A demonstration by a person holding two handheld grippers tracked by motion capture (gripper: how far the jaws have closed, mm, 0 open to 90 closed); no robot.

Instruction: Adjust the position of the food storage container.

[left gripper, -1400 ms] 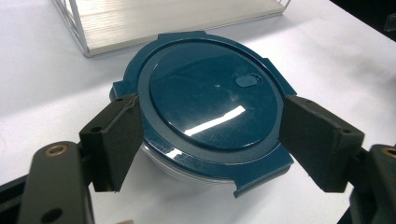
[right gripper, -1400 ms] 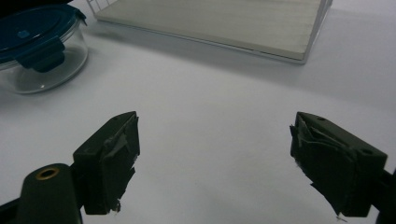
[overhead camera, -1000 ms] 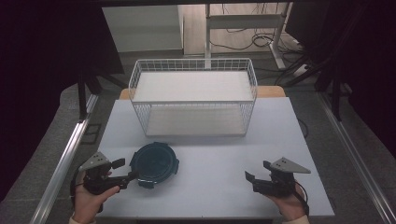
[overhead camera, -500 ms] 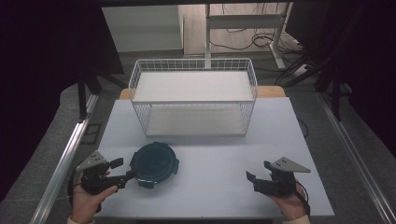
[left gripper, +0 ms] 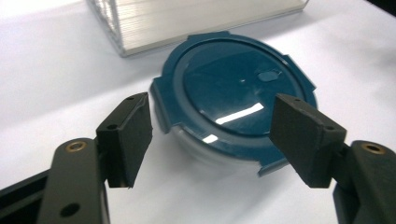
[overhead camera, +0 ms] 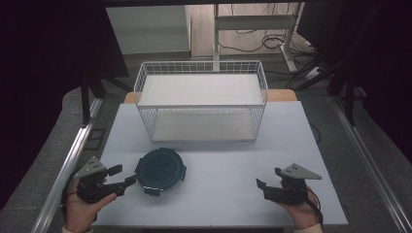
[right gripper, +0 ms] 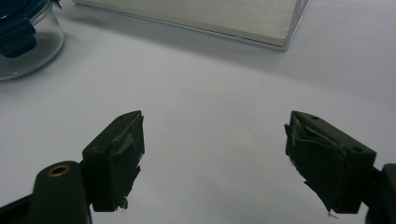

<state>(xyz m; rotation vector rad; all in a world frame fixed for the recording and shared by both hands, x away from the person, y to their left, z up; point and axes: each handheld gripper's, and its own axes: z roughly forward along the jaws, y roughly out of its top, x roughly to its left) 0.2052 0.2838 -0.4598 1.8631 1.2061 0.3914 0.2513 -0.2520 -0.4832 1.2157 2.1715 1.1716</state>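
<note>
White counter (overhead camera: 218, 194) stretched away from the person under dim light, dark floor around it. Nearest, the left tongs (overhead camera: 125, 177) stood wide apart, their tips just beside the near-left rim of a round glass container with a dark teal clip lid (overhead camera: 160, 171), lid facing up, flat on the counter. The right tongs (overhead camera: 263, 186) gaped wide over bare counter, well apart from the container. Farther back stood a white wire basket (overhead camera: 201, 108), its long side running across the counter.
</note>
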